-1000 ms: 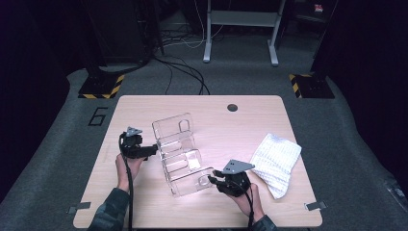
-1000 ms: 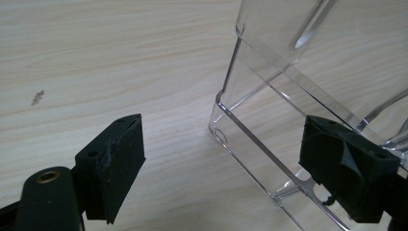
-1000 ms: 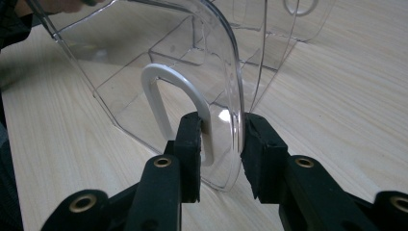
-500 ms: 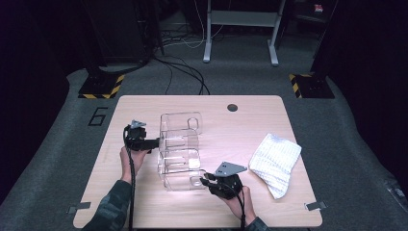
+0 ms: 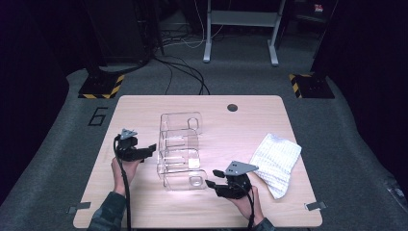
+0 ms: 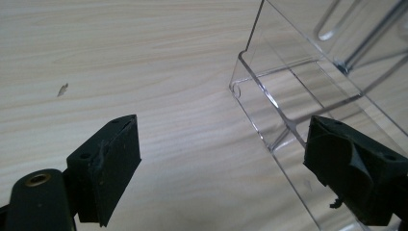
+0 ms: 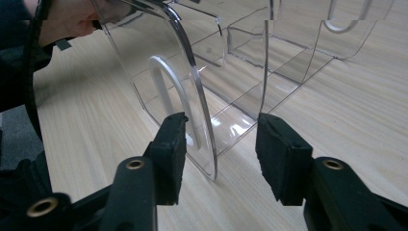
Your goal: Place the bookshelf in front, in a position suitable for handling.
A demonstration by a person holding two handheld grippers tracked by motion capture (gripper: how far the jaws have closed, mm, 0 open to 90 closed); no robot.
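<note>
Two grippers flank the clear acrylic organizer [image 5: 180, 151]. The left gripper [image 5: 150, 150] stands wide open beside its left wall, one jaw overlapping the edge, gripping nothing. The right gripper [image 5: 210, 184], jaws just opening, straddles the front panel without pressing. A white cloth [image 5: 276, 161] lies right of it.

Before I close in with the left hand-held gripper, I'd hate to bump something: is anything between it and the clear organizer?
Nothing visible. The left hand-held gripper is open, with bare wooden table up to the clear organizer, whose side wall already reaches in between its jaws.
</note>
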